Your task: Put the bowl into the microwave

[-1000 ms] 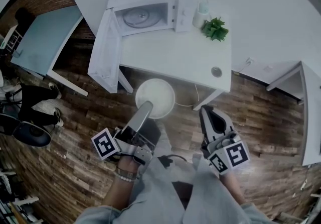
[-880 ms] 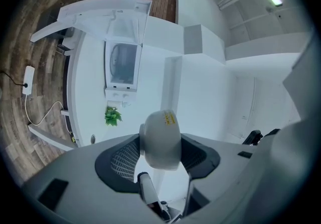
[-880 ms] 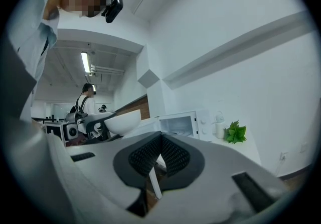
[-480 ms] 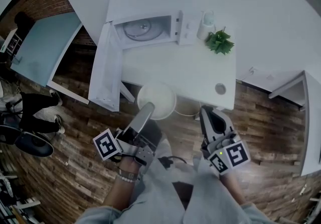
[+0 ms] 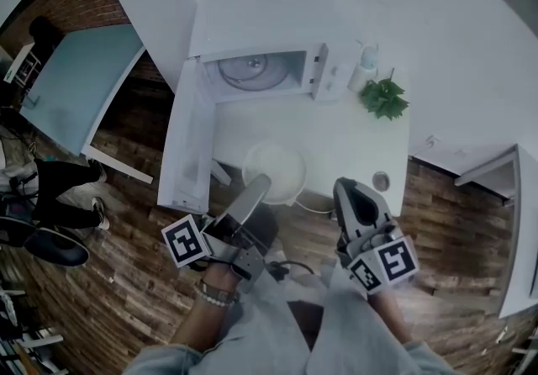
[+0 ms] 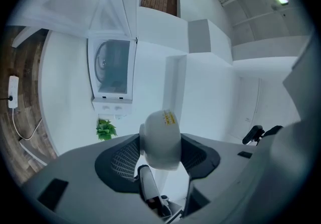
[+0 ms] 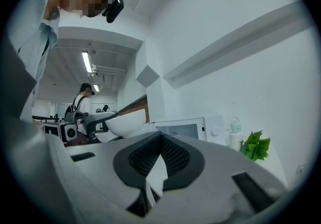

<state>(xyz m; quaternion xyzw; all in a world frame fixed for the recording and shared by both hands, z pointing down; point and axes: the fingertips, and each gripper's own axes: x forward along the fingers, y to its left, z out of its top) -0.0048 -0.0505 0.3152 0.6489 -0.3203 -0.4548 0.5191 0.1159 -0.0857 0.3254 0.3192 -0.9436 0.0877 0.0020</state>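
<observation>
- While my left gripper (image 5: 254,195) has its jaws closed on the near rim of the white bowl (image 5: 274,170), the bowl hangs over the front edge of the counter (image 5: 353,142). As far as I can judge, it is held up rather than resting there.
- My right gripper (image 5: 355,201) sits off the front edge, nearer the right corner. Its jaws are pressed together with nothing between them.
- The microwave (image 5: 262,71) stands at the counter's back edge, toward the left. Its door (image 5: 190,150) is swung wide open along the left edge, and the glass turntable (image 5: 244,69) inside is bare.
- A small plant (image 5: 385,99) sits at the back right, well apart from the bowl.
- As I read it, the step in hand is carrying the bowl toward the open cavity. The placing is not yet done.
- The next move calls for bringing the bowl straight back and level, clear of the open door on the left and the lower lip of the opening.
- Then I would set it on the turntable, and only after that part the left jaws.
- Held by one rim, the bowl could tip, so a slow approach seems wise.
</observation>
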